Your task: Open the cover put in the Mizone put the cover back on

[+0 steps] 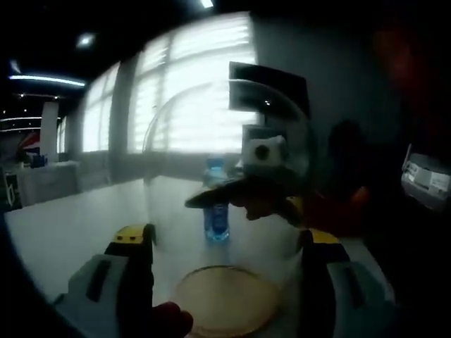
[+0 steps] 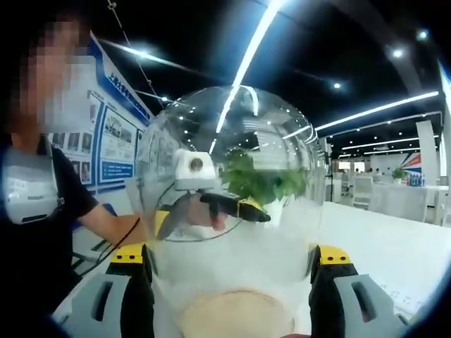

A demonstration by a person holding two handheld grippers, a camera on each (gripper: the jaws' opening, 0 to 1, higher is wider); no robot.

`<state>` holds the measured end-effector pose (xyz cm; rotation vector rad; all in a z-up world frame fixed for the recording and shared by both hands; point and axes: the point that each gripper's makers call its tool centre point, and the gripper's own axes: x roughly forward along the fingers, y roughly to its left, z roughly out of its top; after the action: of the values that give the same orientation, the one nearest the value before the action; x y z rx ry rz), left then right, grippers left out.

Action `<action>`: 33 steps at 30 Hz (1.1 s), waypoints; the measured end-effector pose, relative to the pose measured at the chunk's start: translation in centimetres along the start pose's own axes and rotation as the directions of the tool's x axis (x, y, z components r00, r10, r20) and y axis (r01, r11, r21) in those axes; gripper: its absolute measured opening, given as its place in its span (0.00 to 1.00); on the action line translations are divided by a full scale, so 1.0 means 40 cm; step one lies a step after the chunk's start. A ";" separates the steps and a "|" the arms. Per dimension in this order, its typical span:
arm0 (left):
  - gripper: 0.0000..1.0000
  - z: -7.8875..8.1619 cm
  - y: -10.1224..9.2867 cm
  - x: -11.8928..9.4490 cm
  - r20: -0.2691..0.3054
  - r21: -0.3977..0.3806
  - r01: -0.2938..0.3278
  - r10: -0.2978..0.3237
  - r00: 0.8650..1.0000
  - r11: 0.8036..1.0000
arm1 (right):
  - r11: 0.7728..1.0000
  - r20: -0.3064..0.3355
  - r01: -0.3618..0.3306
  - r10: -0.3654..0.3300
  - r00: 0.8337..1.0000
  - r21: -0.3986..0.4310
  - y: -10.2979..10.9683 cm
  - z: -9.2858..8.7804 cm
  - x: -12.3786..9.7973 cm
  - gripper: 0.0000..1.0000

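Note:
A clear glass dome cover (image 1: 225,141) stands over a round wooden base (image 1: 224,310) between my left gripper's (image 1: 225,239) yellow-tipped jaws, which sit against its two sides. Through the glass I see the blue Mizone bottle (image 1: 216,211) upright on the white table (image 1: 70,232), and my right gripper (image 1: 243,201) on the far side. In the right gripper view the same dome cover (image 2: 232,162) and wooden base (image 2: 236,315) lie between my right gripper's (image 2: 229,264) jaws, which hug its sides. My left gripper (image 2: 211,208) shows through the glass.
A person in a dark shirt (image 2: 35,211) stands close at the left, one arm reaching toward the dome. Green leaves (image 2: 264,179) show through the glass; I cannot tell whether they are inside it. Bright windows (image 1: 190,91) are behind the table. More white table (image 2: 394,253) stretches right.

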<state>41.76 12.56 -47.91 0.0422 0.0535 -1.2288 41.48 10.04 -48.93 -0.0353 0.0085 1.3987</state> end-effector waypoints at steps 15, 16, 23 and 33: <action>0.74 -0.011 -0.020 -0.009 -0.075 -0.009 -0.007 0.006 0.997 1.000 | 1.000 -0.018 -0.011 0.012 1.000 0.022 0.023 -0.002 0.004 0.86; 0.74 -0.011 -0.019 -0.010 -0.077 -0.008 -0.006 0.006 0.997 1.000 | 1.000 -0.019 -0.012 0.012 1.000 0.022 0.023 -0.002 0.003 0.86; 0.74 -0.013 -0.025 -0.010 -0.083 -0.005 0.002 -0.003 0.997 1.000 | 1.000 -0.032 -0.012 0.012 0.999 0.016 0.030 0.001 0.000 0.86; 0.74 0.003 -0.044 -0.019 -0.071 -0.017 0.027 -0.028 0.997 1.000 | 1.000 -0.060 -0.026 0.025 0.998 -0.018 0.055 0.009 -0.005 0.86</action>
<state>39.87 12.68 -47.75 0.0720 0.1264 -1.2540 39.27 10.24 -48.60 -0.0924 0.0454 1.4226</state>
